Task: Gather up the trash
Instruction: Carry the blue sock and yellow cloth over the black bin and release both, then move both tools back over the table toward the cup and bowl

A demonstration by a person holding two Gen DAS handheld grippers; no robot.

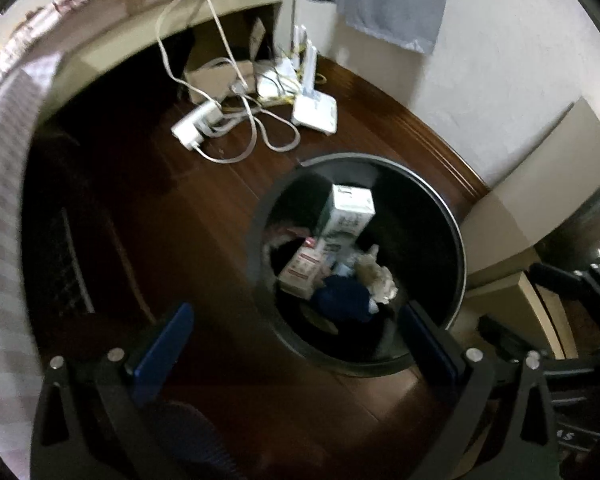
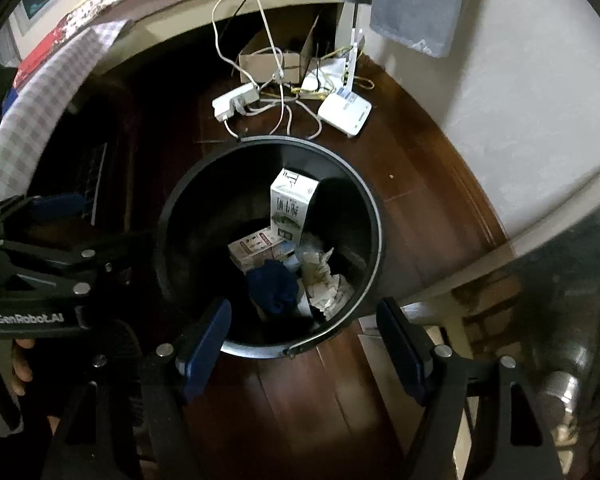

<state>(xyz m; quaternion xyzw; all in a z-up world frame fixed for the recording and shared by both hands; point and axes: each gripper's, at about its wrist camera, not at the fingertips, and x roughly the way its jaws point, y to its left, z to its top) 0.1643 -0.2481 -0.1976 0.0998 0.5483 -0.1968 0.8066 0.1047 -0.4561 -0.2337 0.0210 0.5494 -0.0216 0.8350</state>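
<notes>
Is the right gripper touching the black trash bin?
Apart. In the right wrist view the right gripper is open above the black trash bin, its fingers holding nothing.

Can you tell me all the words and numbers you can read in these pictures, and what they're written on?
"GenRobot.AI": on the black handle of the left claw, right wrist view.
Tall white carton in the bin: large printed characters, too blurred to read.
Small pink-and-white box: print too small.
White router: label unreadable.
</notes>
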